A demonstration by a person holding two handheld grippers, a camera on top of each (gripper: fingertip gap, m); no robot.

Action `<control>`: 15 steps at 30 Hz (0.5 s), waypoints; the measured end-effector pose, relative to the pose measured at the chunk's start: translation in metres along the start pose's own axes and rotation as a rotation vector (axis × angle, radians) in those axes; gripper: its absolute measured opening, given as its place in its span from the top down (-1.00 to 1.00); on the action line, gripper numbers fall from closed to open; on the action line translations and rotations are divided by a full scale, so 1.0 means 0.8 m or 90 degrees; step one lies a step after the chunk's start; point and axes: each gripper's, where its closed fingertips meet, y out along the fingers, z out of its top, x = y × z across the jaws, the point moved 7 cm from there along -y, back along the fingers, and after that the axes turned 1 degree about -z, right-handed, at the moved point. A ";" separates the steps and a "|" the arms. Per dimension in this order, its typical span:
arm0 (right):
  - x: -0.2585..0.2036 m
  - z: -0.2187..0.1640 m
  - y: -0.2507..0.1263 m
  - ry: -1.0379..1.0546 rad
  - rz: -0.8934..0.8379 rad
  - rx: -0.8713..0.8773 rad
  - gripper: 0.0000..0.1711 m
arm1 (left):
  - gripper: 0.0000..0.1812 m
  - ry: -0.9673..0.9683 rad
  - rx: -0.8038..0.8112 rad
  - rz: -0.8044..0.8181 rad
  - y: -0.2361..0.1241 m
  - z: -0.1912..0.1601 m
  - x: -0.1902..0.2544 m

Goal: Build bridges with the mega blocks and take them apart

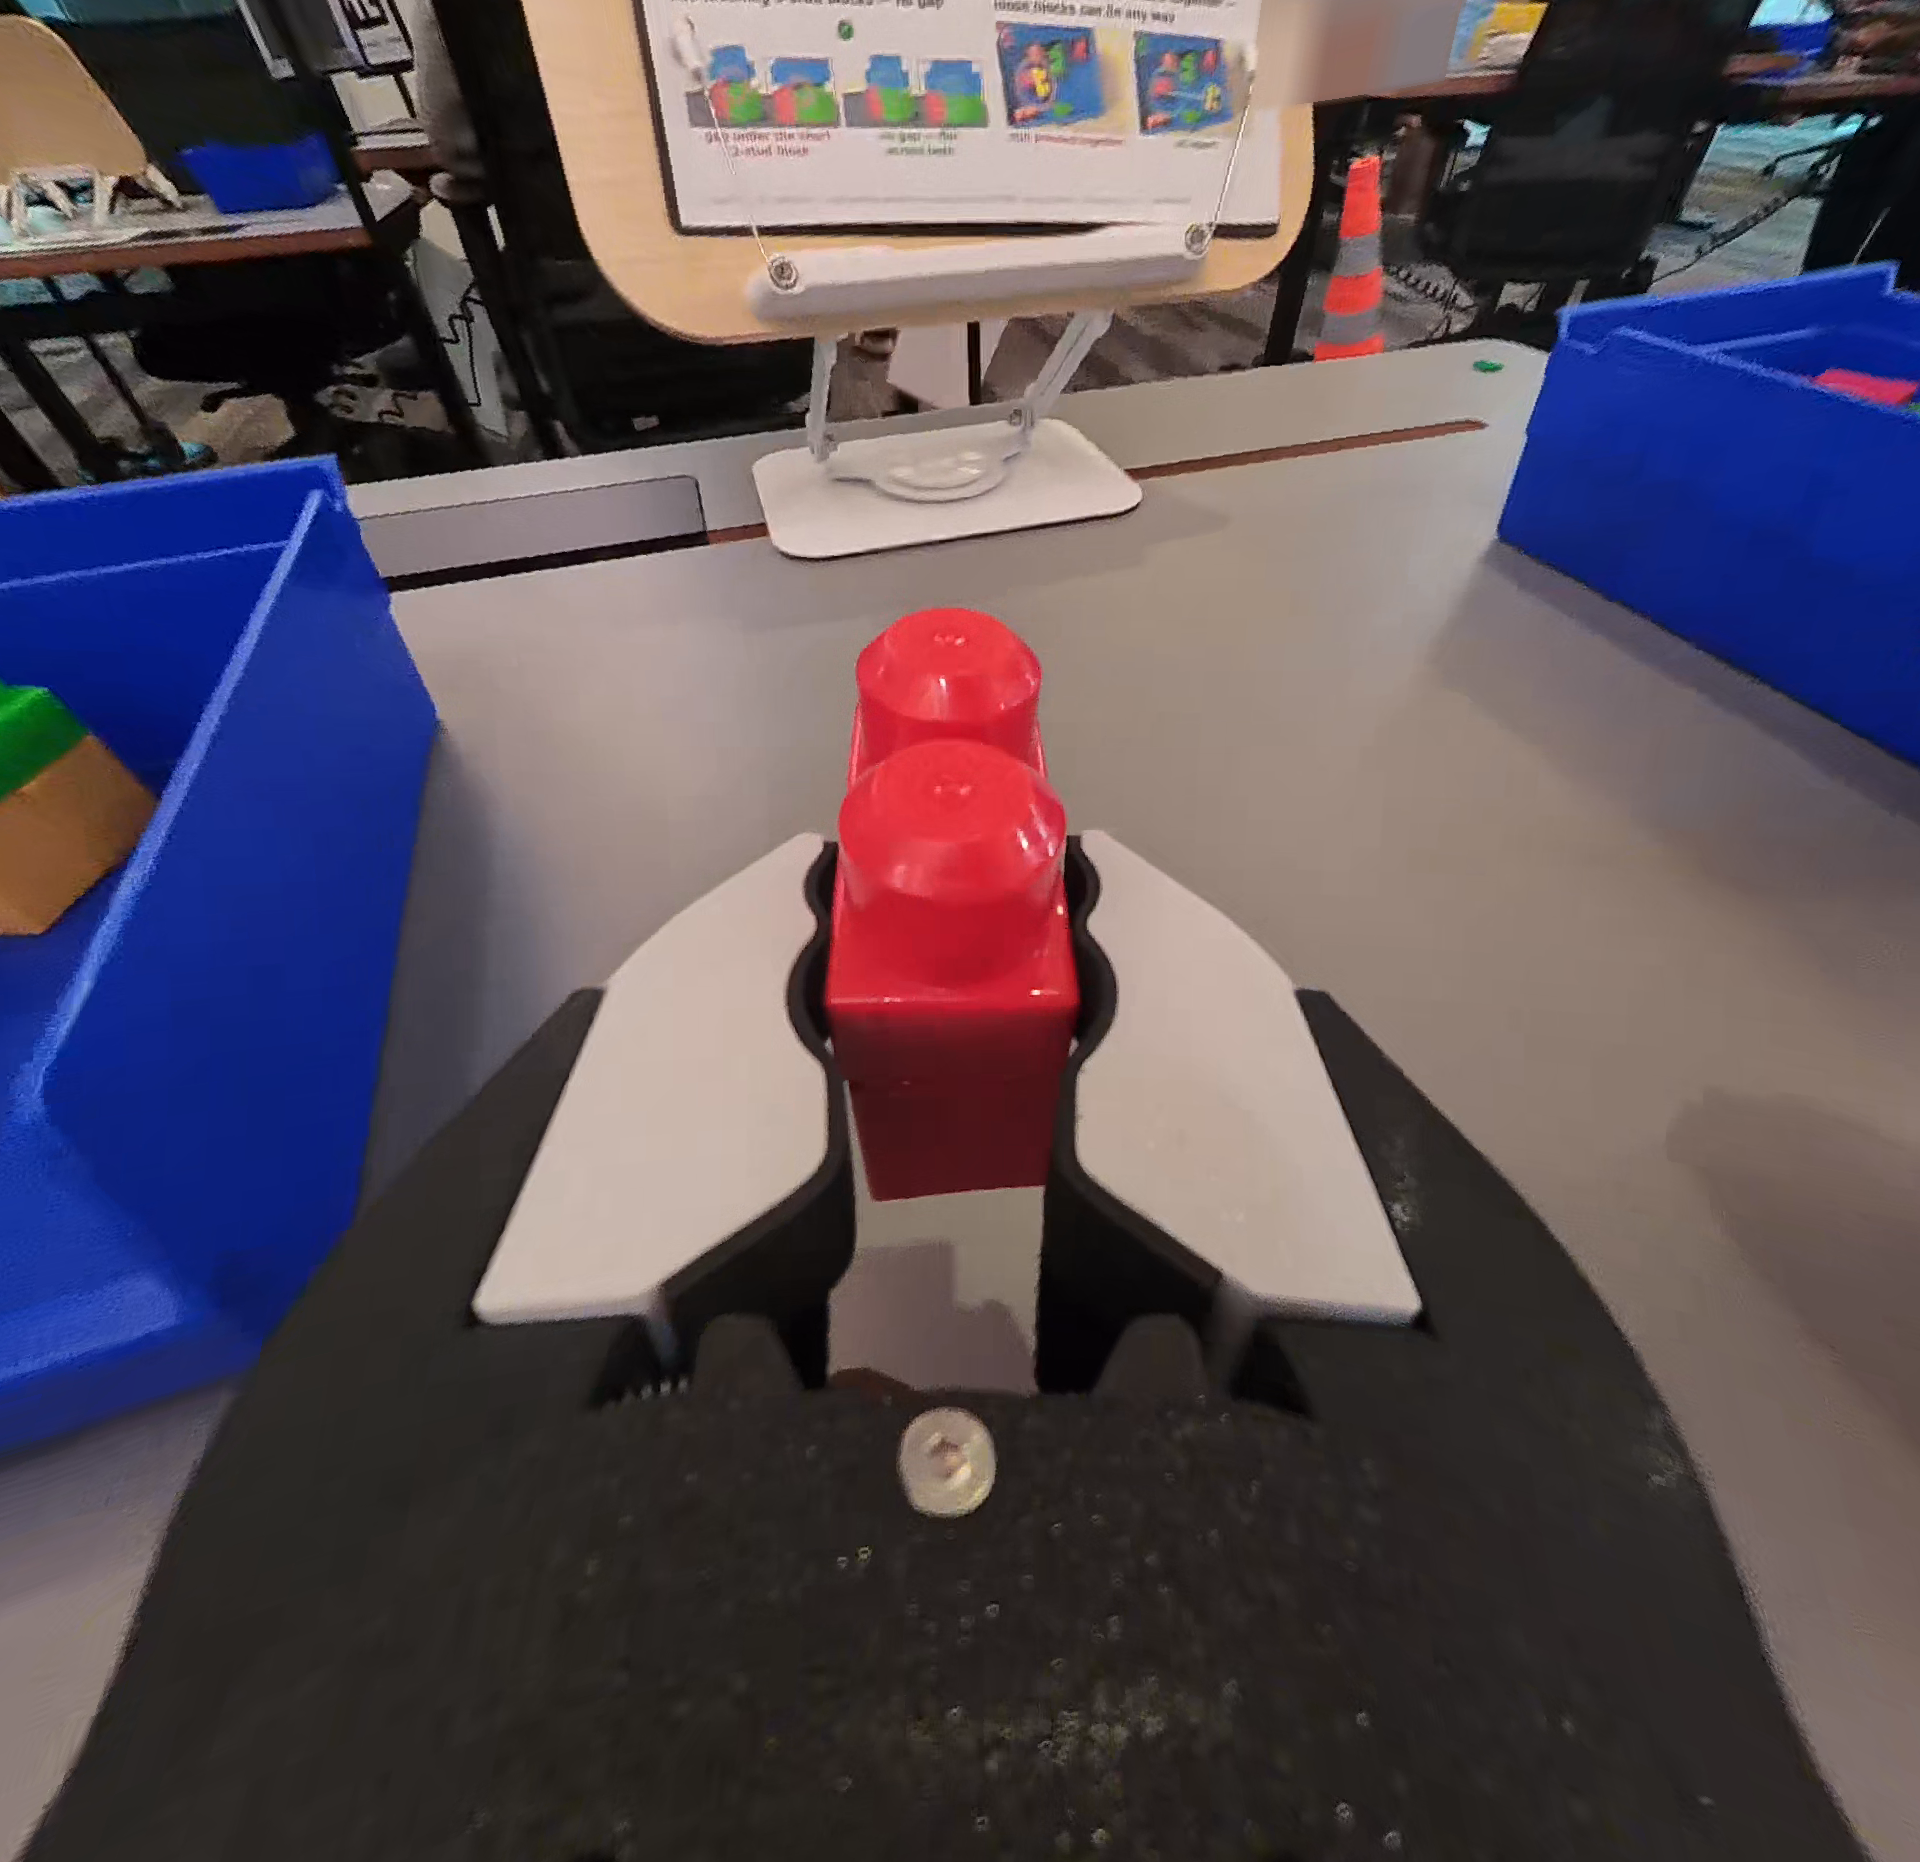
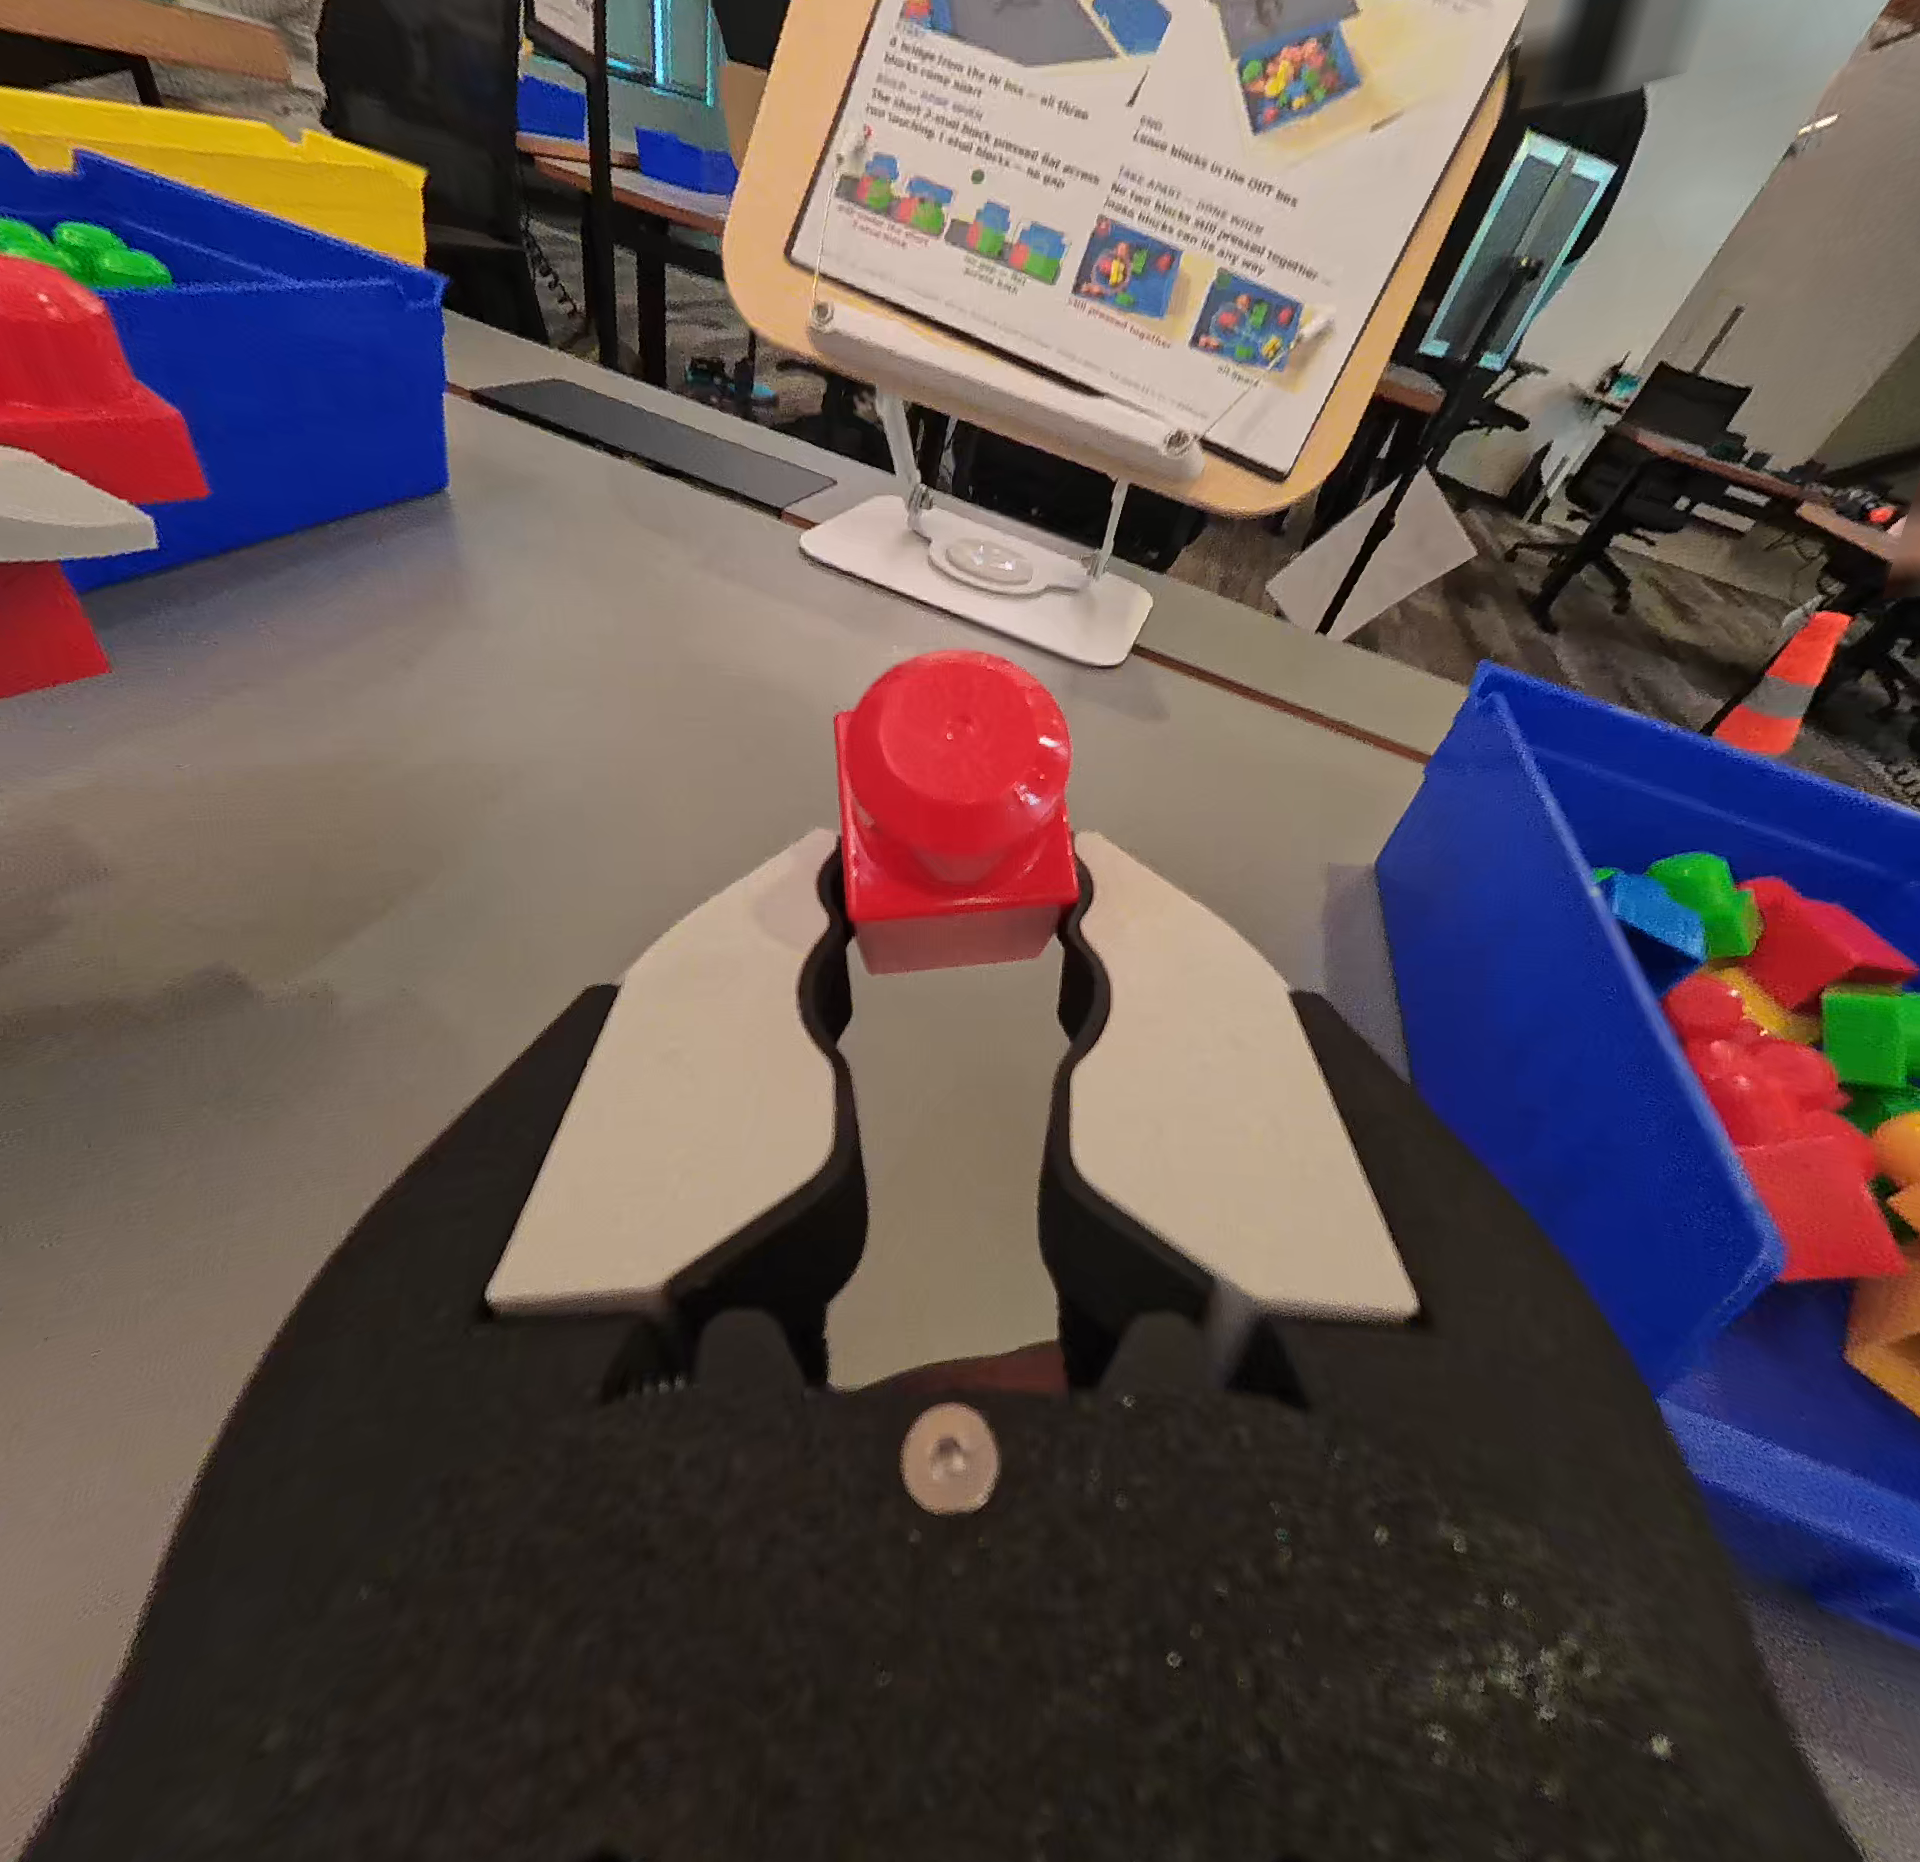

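With the left gripper (image 1: 948, 939) clamped on a red two-stud plastic block (image 1: 948, 919) and the right gripper (image 2: 956, 903) pinching a red one-stud plastic block (image 2: 956, 825), both held above the grey table (image 1: 1455, 877), this looks like mid-build or mid-teardown, and the next move likely calls for setting each piece down squarely.

Left gripper (image 1: 948, 939): jaws closed in on a red two-stud block (image 1: 951, 919), gripped by its near end between the fingertips, far stud projecting forward past the tips. Block held level, studs up, clear of the table.

Right gripper (image 2: 954, 903): jaws drawn in on a red one-stud block (image 2: 958, 825), pinched at the very tips, stud up, tilted slightly. Also held off the table.

In the right wrist view the left gripper's finger (image 2: 73, 519) is seen at the left edge.
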 end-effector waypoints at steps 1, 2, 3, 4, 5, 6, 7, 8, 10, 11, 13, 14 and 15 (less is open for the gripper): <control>-0.003 -0.004 0.000 -0.003 0.003 -0.008 0.57 | 0.55 0.002 -0.002 0.002 -0.001 -0.002 -0.001; -0.004 -0.007 0.000 -0.004 0.003 -0.012 0.57 | 0.55 -0.004 -0.003 -0.001 -0.003 -0.004 -0.002; -0.004 -0.009 0.000 -0.002 0.005 -0.013 0.57 | 0.55 -0.009 -0.007 -0.006 -0.003 -0.006 -0.002; -0.004 -0.010 0.000 0.002 0.008 -0.015 0.57 | 0.55 -0.011 -0.008 -0.006 -0.004 -0.007 -0.003; -0.003 -0.011 0.000 0.006 0.009 -0.017 0.57 | 0.55 -0.011 -0.010 -0.004 -0.004 -0.008 -0.004; -0.002 -0.012 0.000 0.011 0.008 -0.016 0.57 | 0.55 -0.008 -0.012 -0.008 -0.004 -0.008 -0.004; -0.001 -0.012 0.000 0.013 0.010 -0.016 0.57 | 0.55 -0.007 -0.011 -0.008 -0.004 -0.008 -0.004; 0.000 -0.012 0.000 0.013 0.012 -0.018 0.57 | 0.55 -0.004 -0.013 -0.007 -0.004 -0.009 -0.005; 0.001 -0.011 -0.001 0.014 0.008 -0.015 0.57 | 0.55 -0.001 -0.016 -0.012 -0.003 -0.010 -0.004; 0.002 -0.011 -0.001 0.013 0.006 -0.017 0.57 | 0.55 -0.003 -0.018 -0.009 -0.002 -0.011 -0.004; 0.007 -0.011 -0.001 0.016 -0.001 -0.020 0.57 | 0.55 -0.002 -0.024 -0.022 -0.001 -0.013 -0.002; 0.013 -0.009 -0.001 0.018 -0.007 -0.018 0.57 | 0.55 -0.002 -0.025 -0.024 -0.001 -0.014 -0.001; 0.022 -0.004 -0.003 0.016 -0.017 -0.016 0.57 | 0.55 -0.001 -0.024 -0.025 -0.001 -0.014 -0.001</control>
